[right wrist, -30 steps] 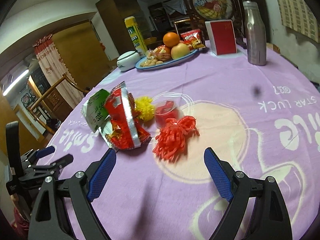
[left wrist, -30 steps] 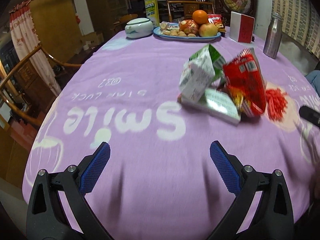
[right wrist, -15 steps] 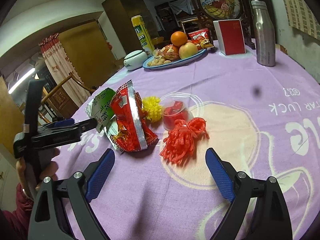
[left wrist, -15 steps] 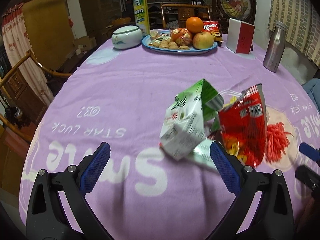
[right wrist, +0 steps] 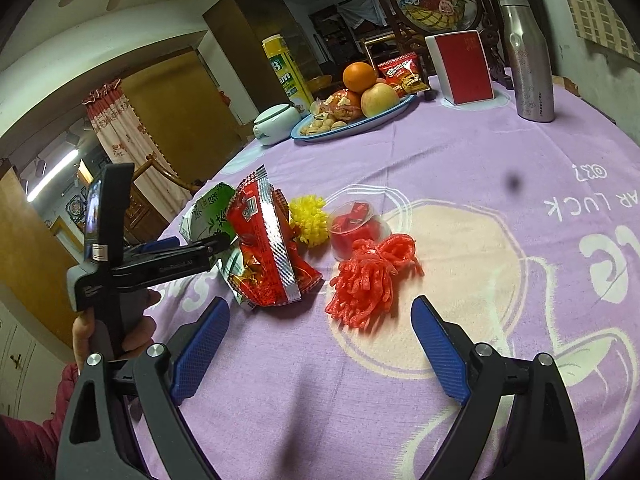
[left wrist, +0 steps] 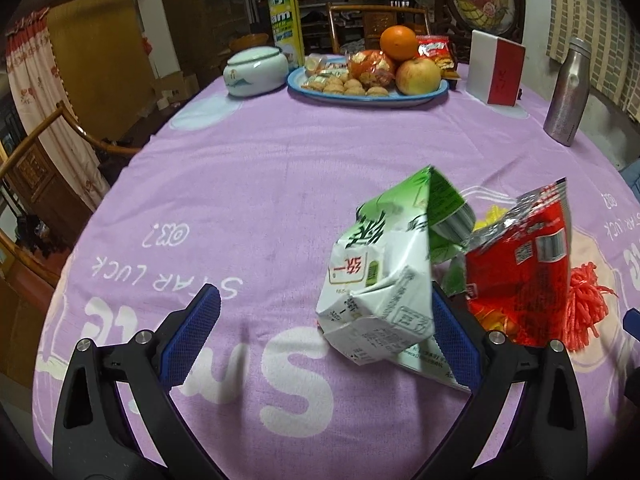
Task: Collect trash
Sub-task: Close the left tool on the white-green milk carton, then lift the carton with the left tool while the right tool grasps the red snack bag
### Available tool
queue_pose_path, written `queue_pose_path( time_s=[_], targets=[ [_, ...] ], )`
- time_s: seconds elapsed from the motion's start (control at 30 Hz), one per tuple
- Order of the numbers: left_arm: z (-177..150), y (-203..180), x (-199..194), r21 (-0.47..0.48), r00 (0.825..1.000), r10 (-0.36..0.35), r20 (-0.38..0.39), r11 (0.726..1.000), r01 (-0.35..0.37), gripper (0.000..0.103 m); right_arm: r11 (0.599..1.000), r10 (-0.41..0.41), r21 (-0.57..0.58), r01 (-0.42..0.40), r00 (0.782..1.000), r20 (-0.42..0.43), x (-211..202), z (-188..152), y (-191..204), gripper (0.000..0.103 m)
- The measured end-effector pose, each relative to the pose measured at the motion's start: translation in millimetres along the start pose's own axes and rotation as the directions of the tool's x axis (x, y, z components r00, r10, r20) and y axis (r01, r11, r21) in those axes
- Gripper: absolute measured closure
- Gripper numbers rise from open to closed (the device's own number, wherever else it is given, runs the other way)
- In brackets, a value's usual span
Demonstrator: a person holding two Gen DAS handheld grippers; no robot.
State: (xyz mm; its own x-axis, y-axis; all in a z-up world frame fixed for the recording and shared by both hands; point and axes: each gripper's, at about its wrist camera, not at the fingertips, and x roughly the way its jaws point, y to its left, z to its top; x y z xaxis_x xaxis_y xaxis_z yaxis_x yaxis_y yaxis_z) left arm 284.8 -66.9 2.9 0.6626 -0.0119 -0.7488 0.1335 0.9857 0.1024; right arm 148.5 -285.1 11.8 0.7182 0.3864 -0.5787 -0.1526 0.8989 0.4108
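A pile of trash lies on the purple tablecloth (left wrist: 248,200). It holds a crumpled green-and-white drink carton (left wrist: 380,280), a red snack bag (left wrist: 516,276), a yellow tuft (right wrist: 310,220), a small red plastic cup (right wrist: 354,228) and red shredded strips (right wrist: 368,276). My left gripper (left wrist: 322,340) is open and low over the cloth, and the carton lies against the inside of its right finger. From the right wrist view the left gripper (right wrist: 220,244) reaches the carton (right wrist: 212,216) beside the red bag (right wrist: 268,248). My right gripper (right wrist: 320,352) is open just short of the red strips.
At the far end stand a blue fruit plate (left wrist: 400,98), a white lidded jar (left wrist: 256,66), a tall yellow box (left wrist: 284,12), a red-and-white box (left wrist: 498,68) and a steel bottle (left wrist: 568,92). Wooden chairs (left wrist: 48,136) border the table's left edge. A hand (right wrist: 116,328) holds the left gripper.
My left gripper has moved forward and right across the cloth until the carton lies between its fingers. The right gripper has edged slightly closer to the red strips.
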Motion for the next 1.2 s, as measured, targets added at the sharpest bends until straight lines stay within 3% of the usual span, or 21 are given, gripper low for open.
queue_pose_path(
  time_s=[0.27, 0.7, 1.03, 1.2],
  targets=[
    [-2.7, -6.1, -8.9, 0.033, 0.998, 0.012, 0.058, 0.999, -0.014, 0.015, 1.000, 0.001, 0.006, -0.001, 1.000, -0.010, 1.7, -0.2, -0.7, 0.012],
    [0.3, -0.6, -8.9, 0.012, 0.997, -0.040, 0.066, 0.999, 0.040, 0.068, 1.000, 0.002, 0.013, -0.002, 1.000, -0.011, 1.5, -0.7, -1.5, 0.012],
    [-1.1, 3.8, -14.5, 0.007, 0.995, -0.035, 0.091, 0.999, 0.035, 0.075, 1.000, 0.000, 0.019, 0.000, 1.000, -0.012, 1.6, -0.8, -2.4, 0.012],
    [-5.1, 23.7, -23.7, -0.054, 0.995, -0.043, 0.092, 0.997, 0.048, 0.075, 1.000, -0.002, 0.025, 0.002, 1.000, -0.014, 2.0, -1.4, -3.4, 0.012]
  ],
)
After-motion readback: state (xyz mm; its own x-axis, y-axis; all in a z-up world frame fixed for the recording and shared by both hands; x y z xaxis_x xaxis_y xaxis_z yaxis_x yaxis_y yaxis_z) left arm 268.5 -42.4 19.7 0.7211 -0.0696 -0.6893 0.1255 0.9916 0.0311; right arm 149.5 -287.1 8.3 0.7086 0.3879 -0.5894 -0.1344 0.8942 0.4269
